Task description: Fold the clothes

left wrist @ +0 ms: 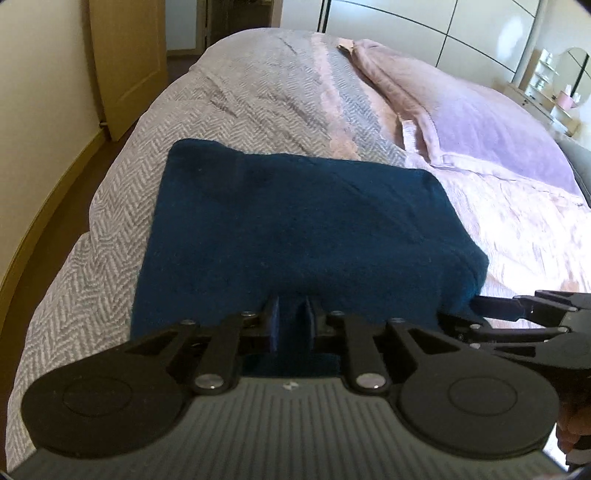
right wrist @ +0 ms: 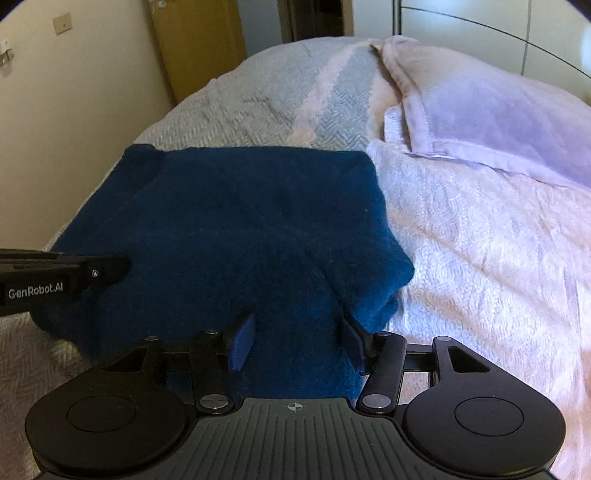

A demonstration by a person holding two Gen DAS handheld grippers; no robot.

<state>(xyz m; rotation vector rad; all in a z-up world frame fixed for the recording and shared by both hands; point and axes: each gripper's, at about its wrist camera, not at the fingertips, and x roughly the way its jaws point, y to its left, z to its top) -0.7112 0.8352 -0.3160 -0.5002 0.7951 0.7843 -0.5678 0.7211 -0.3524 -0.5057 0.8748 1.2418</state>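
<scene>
the dark blue garment (left wrist: 295, 221) lies folded into a rough rectangle on the bed (left wrist: 110, 206), over the grey herringbone cover and up against the pale pink blanket (left wrist: 517, 229) on its far side. the left gripper (left wrist: 293, 317) has its jaws drawn narrow on the near edge of the garment — a thin ridge of blue cloth stands pinched between the two pads. the right gripper (right wrist: 297, 341) sits at the same near edge further along, its jaws about half spread; blue cloth lies between and under the pads, but they stand off from it on both sides and press on nothing. in the right wrist view the left gripper's finger comes in from the left edge and rests on the cloth. in the left wrist view the right gripper's linkage pokes out from behind the garment's near right corner, its tips covered by the fabric. the nearest strip of the garment is hidden beneath both gripper bodies, so how far it hangs toward the bed's edge i cannot tell. a lilac blanket (right wrist: 498, 122) lies bunched beyond the pink one, and the room behind — a wooden door (left wrist: 125, 62), white wardrobe panels (left wrist: 424, 33) — is bent and soft.
</scene>
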